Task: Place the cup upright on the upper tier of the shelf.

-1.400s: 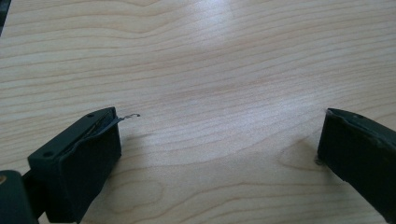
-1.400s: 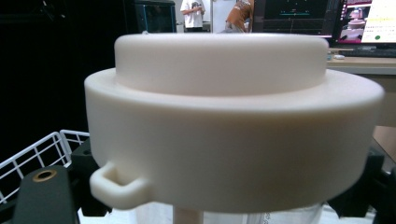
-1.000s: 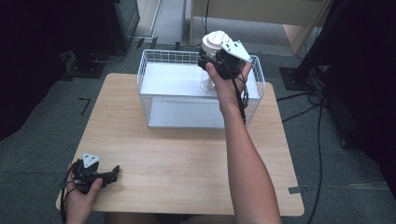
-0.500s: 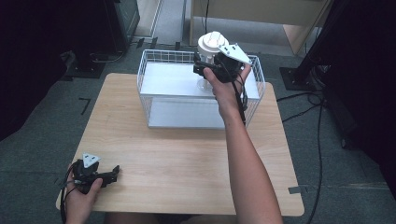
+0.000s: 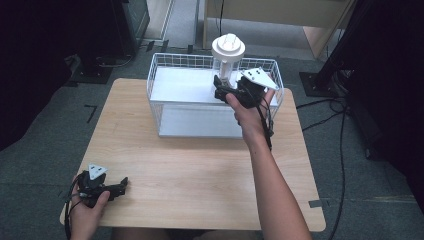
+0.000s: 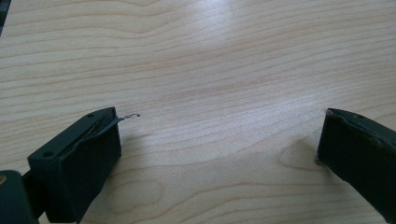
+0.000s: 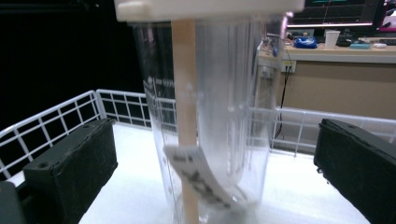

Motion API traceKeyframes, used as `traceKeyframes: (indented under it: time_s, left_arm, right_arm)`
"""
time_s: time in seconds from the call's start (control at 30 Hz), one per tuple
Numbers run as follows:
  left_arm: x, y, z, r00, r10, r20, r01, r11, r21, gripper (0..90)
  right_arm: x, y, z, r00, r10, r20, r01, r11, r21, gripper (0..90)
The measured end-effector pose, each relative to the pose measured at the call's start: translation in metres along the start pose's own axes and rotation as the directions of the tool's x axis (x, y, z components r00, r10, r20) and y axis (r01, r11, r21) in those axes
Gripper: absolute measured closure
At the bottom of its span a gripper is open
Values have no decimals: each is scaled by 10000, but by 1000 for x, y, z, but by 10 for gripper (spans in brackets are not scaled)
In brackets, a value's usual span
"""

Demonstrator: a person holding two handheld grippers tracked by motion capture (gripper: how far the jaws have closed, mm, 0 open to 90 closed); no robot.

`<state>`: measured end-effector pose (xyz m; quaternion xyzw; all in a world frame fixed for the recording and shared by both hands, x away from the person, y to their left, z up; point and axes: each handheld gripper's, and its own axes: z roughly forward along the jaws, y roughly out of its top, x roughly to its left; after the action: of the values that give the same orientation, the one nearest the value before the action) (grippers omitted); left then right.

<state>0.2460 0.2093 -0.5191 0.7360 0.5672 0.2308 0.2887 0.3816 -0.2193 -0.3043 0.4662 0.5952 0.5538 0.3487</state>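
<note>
The left gripper [image 5: 120,186] rests on the near left corner of the wooden surface [image 5: 200,165], its fingers [image 6: 79,158] spread wide with nothing between them. Across the surface, a clear jar [image 5: 227,62] with a white lid [image 5: 228,47] stands upright inside the white wire basket [image 5: 165,90]. The right gripper [image 5: 220,90] is at the jar; its fingers [image 7: 70,163] have just been opening and flank the jar [image 7: 210,116] without pressing it.

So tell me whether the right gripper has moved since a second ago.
Yes. In the high view the right gripper has slid left and down along the white wire basket; its fingers have just opened, and they stand either side of the clear lidded container.
</note>
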Motion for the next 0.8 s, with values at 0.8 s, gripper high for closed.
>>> traceKeyframes:
  time_s: [0.8]
  left_arm:
    - [0,0,0,10000,13,2,-13,10000,20,0]
  right_arm:
    - [-24,-48,-83,9995,113,-284,-110,9999,118,0]
